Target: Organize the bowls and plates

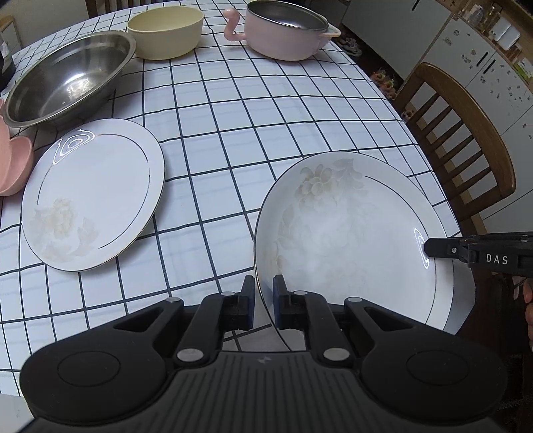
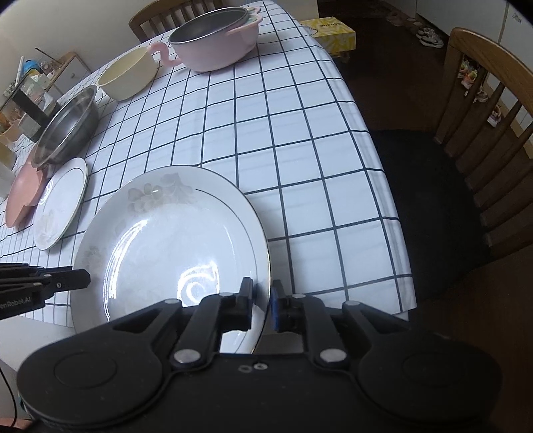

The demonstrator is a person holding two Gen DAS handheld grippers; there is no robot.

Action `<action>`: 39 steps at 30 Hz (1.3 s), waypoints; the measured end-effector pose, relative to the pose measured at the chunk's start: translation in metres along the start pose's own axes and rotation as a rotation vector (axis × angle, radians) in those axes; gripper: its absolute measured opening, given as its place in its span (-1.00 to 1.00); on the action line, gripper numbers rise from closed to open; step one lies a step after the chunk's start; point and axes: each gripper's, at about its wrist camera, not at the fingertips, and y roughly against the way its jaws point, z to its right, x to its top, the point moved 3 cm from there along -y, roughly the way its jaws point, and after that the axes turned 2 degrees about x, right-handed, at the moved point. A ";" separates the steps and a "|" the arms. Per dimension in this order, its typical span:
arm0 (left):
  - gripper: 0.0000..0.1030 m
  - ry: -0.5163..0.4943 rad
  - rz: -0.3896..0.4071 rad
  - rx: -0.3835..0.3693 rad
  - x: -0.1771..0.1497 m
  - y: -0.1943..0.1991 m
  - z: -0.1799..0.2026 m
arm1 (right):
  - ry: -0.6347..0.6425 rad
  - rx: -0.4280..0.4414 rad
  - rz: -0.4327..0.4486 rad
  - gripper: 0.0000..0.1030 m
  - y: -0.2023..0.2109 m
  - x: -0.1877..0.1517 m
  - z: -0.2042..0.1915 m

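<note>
Both grippers, left (image 1: 265, 301) and right (image 2: 261, 304), clamp the floral plate's (image 1: 353, 239) rim; its near edge is hidden.

Two white plates with a faded flower print: one (image 1: 353, 233) near the bench edge, one (image 1: 93, 196) further left. One steel bowl (image 1: 66, 76). One cream bowl (image 1: 165, 31). One pink pot (image 1: 283, 31) with a pink handle. One pink dish (image 1: 13, 163) at the left edge. Two wooden chairs (image 2: 489, 140) (image 2: 160, 16). One yellow box (image 2: 329, 31) beyond the bench. Two grippers (image 1: 265, 289) (image 2: 261, 293).
</note>
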 end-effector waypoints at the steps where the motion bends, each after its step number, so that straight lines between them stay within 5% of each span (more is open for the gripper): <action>1: -0.80 -0.005 0.002 0.003 0.000 0.000 0.000 | 0.005 -0.008 0.005 -0.72 0.001 0.000 -0.001; 11: -0.80 -0.019 0.056 0.036 -0.003 0.022 -0.004 | 0.062 -0.075 0.110 -0.43 0.032 0.004 -0.011; 18: -0.80 -0.008 0.136 0.052 -0.002 0.047 -0.014 | 0.131 -0.051 0.178 -0.28 0.052 0.006 -0.044; 29: -0.77 0.016 0.241 0.065 -0.008 0.088 -0.036 | 0.220 0.014 0.262 0.20 0.075 0.008 -0.100; 34: -0.75 0.041 0.283 0.067 -0.014 0.106 -0.049 | 0.259 0.034 0.288 0.25 0.080 0.010 -0.125; 39: -0.44 0.055 0.332 0.083 -0.020 0.123 -0.062 | 0.296 0.053 0.311 0.41 0.084 0.012 -0.150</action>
